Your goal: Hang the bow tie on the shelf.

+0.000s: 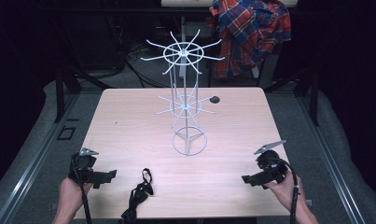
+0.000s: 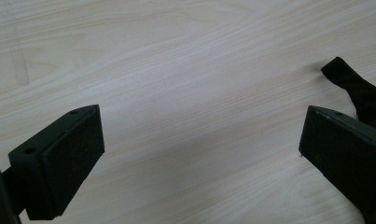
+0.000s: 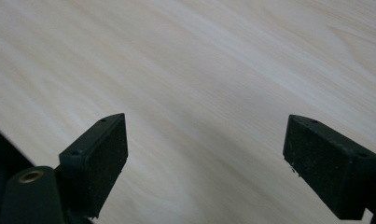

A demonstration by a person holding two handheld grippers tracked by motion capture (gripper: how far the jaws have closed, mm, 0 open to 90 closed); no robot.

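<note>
Clearly the black strap (image 1: 138, 193) is what I am working toward: it lies near the front edge of the surface (image 1: 129, 126), between my two hands and closer to the left gripper (image 1: 112, 173). In the left gripper view one end of the strap (image 2: 358, 91) shows just beyond the right-hand jaw, flat on the wood.

I judge it light, soft and limp, likely woven webbing with a loop at the far end, so it will sag and swing once lifted. It should not slip much against the padded jaws, and nothing about it looks fragile. I would pinch it at the loop or where the band doubles up, since a single flat layer pressed against the wood gives the jaws little to bite.

Both sets of jaws stand released and spread wide, with bare wood between them; the right gripper (image 1: 244, 178) hovers well apart from the strap.

Farther back stands a white wire rack (image 1: 188, 100) with two tiers of radiating hooks on a ring base, and a small dark object (image 1: 215, 99) lies beside it. A plaid shirt (image 1: 251, 32) hangs beyond the surface. Nothing lies between the left gripper and the strap.
</note>
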